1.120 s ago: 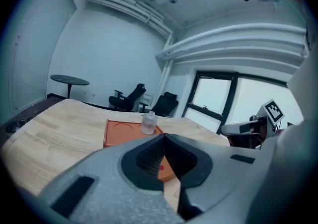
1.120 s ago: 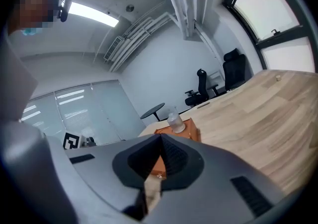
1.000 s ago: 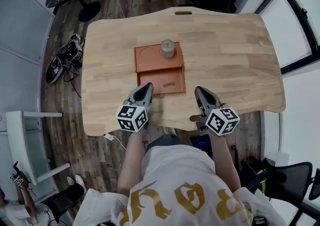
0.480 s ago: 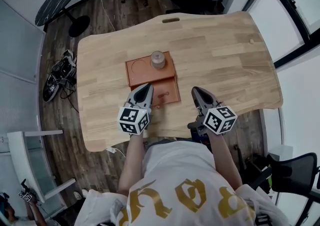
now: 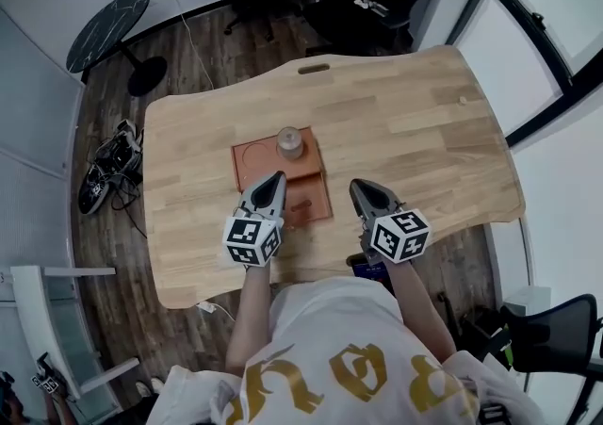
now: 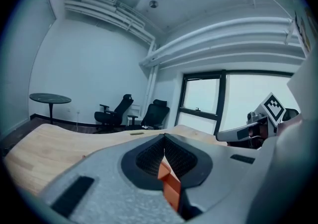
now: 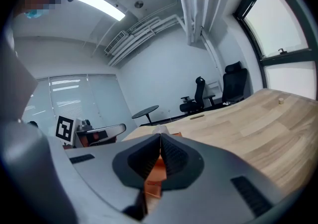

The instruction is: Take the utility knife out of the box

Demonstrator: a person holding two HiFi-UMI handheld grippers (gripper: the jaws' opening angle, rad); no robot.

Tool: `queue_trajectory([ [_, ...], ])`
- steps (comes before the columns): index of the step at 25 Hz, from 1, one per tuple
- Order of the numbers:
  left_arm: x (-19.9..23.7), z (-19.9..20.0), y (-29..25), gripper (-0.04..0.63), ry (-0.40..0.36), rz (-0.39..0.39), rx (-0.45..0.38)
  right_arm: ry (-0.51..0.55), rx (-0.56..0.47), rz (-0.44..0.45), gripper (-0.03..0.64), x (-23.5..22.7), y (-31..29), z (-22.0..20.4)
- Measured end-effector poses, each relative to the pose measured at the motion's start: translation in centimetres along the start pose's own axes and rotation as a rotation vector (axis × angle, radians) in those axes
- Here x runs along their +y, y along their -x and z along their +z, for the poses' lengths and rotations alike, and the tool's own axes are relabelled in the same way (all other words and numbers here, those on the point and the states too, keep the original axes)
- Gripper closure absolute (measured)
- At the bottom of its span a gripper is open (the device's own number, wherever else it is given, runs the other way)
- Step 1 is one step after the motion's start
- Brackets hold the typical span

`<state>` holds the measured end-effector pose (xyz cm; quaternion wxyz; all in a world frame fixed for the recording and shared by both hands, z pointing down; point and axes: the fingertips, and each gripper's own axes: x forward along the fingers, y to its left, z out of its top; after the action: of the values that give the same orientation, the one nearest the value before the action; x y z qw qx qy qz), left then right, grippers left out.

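Fingers of left gripper (image 6: 164,139) pressed together, nothing between; orange glimpsed past them is box. Right gripper (image 7: 160,137) same: fingers together, empty. Both hover at near side of worktop (image 5: 424,131), tips either side of near half of orange box (image 5: 252,159). Jar (image 5: 289,142) stands on far half. Small shape in near tray, likely utility knife (image 5: 301,207), too small to confirm. Advice: spread one pair of fingers before descending, drop straight down, pinch knife across narrow body, steady box with other gripper, lift clear of tray wall.
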<state>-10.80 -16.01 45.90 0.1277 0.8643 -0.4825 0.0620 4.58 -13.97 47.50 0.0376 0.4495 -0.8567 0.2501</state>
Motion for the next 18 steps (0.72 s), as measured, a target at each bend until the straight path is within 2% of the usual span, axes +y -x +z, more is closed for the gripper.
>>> queue_trajectory([
  [6,-0.5,-1.2,-0.4,0.586,0.022,-0.017,0.021,-0.034,0.033,-0.060,0.604,-2.3,0.5,-1.3],
  [10,-1.0,-1.6,-0.8,0.586,-0.001,-0.054,0.035,-0.040,0.052,-0.067,0.604,-2.9,0.0,-1.9],
  [12,-1.0,-2.5,-0.8,0.586,-0.005,-0.062,0.063,-0.045,0.066,-0.052,0.604,-2.7,-0.3,-2.4],
  [16,-0.4,-4.2,-1.1,0.586,0.037,-0.067,0.112,-0.046,0.092,-0.013,0.605,-2.3,-1.3,-3.2],
  [18,-0.5,-5.1,-1.4,0.586,0.027,-0.086,0.150,-0.045,0.108,-0.012,0.605,-2.5,-1.6,-3.7],
])
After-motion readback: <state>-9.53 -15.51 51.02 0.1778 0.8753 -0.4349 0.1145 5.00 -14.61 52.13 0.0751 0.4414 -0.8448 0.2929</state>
